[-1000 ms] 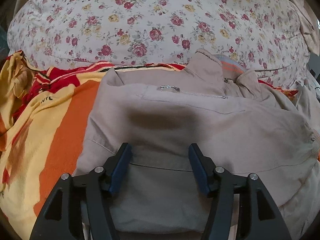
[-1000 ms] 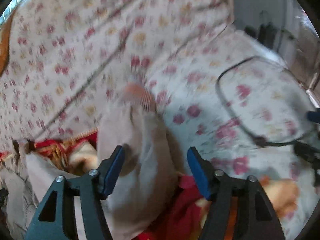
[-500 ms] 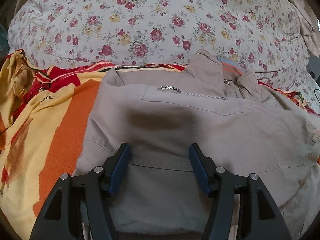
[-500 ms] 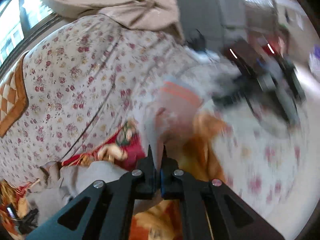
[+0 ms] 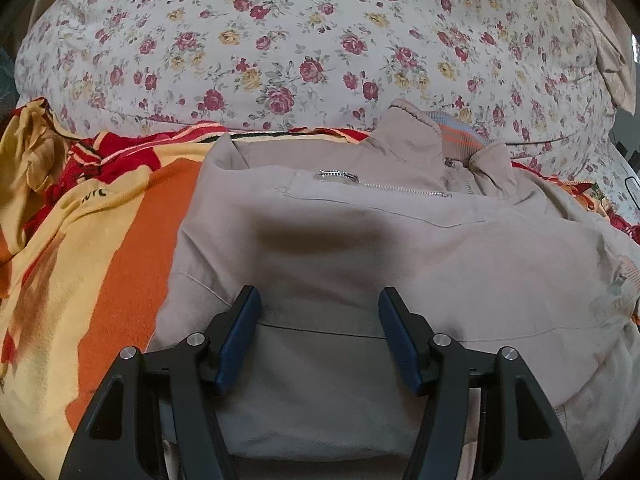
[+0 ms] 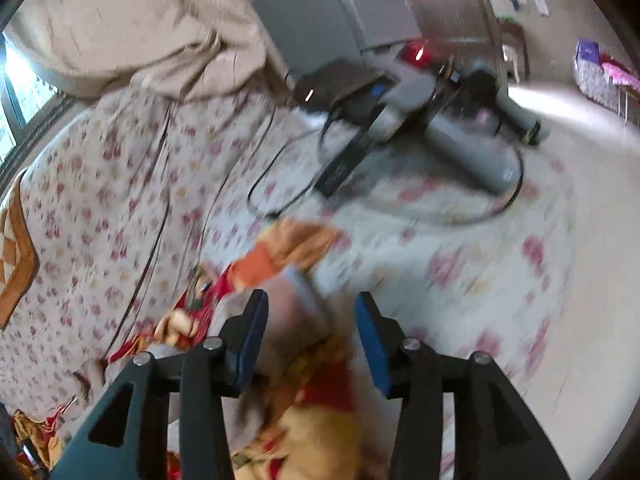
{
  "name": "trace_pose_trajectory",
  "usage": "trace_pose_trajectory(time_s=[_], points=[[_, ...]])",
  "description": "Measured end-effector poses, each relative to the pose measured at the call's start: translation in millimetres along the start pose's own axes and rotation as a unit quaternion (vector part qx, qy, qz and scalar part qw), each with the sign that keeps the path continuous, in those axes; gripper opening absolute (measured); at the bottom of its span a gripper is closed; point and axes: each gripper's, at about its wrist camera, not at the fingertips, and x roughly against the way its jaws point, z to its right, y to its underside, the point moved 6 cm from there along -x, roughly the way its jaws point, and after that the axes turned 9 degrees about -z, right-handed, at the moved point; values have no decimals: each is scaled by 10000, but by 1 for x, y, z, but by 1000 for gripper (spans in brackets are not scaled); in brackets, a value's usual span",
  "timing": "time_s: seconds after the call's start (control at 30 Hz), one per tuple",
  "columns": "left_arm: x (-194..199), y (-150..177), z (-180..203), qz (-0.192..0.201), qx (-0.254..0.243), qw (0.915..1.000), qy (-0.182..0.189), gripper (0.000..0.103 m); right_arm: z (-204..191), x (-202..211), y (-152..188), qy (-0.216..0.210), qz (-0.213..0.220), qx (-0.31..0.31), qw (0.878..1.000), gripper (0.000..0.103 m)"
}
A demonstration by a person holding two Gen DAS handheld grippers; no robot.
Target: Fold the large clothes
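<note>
Beige cotton is filling the near part of the left wrist view: the jacket (image 5: 360,248) is lying flat on an orange and yellow blanket (image 5: 100,240), and the left gripper (image 5: 320,320) is hovering just over its lower panel with its jaws apart and nothing between them. That view is looking the same as it did a second ago, apart from the far right, where the sleeve has been drawn across and its ribbed cuff (image 5: 628,268) is now lying on the jacket's edge.

On the other side, the right gripper (image 6: 308,328) is the one that is changing. Half a second ago its jaws were pinched shut on the striped cuff; they have just been opening and are now standing apart. The sleeve cuff (image 6: 288,292) is showing blurred between the blue pads (image 6: 252,332), and neither pad seems to be pressing on it. So the sleeve appears to be released, folded inward onto the body.

Further off, a zipper (image 5: 384,186) is running across the chest toward the collar (image 5: 424,132). Beyond that, a floral bedsheet (image 5: 280,40) is covering the bed, and dark cables and grey equipment (image 6: 460,128) are resting at its far edge.

One sleeve fold looks done; the other sleeve and the body folds are probably remaining.
</note>
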Motion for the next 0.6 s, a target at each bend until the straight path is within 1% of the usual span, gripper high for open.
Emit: trace_pose_trajectory(time_s=[0.03,0.07,0.13,0.2,0.23,0.27,0.33,0.37,0.4,0.43,0.47,0.53,0.6], points=[[0,0,0,1,-10,10000,-5,55,3,-3,-6,-99,-44,98,9999,49],[0,0,0,3,-17,10000,-16,55,4,-12,-10,-208,-212,291,9991,49],[0,0,0,11,-23,10000,-15,55,5,-29,-12,-222,-463,675,9964,49],[0,0,-1,17,-24,10000,-6,55,-1,-46,-14,-280,-642,1054,9920,49],[0,0,-1,16,-27,10000,-10,55,-2,-51,-14,-353,-692,1164,9902,49],[0,0,-1,19,-30,10000,-15,56,-6,-62,-16,-485,-838,1316,9866,49],[0,0,-1,15,-35,10000,-24,56,-8,-74,-13,-524,-1048,1477,9821,48],[0,0,-1,15,-42,10000,-28,56,-13,-81,-11,-657,-1180,1568,9783,41],[0,0,-1,17,-45,10000,-33,56,-19,-86,-7,-838,-1331,1670,9733,30],[0,0,-2,18,-52,10000,-26,56,-24,-91,-4,-878,-1448,1789,9692,22],[0,0,-2,18,-51,10000,-20,56,-26,-92,-1,-749,-1500,1878,9678,5],[0,0,-1,21,-55,10000,-23,56,-23,-80,-6,-686,-1293,1856,9717,4],[0,0,-2,21,-51,10000,-18,56,-20,-53,-19,-591,-887,1789,9781,4]])
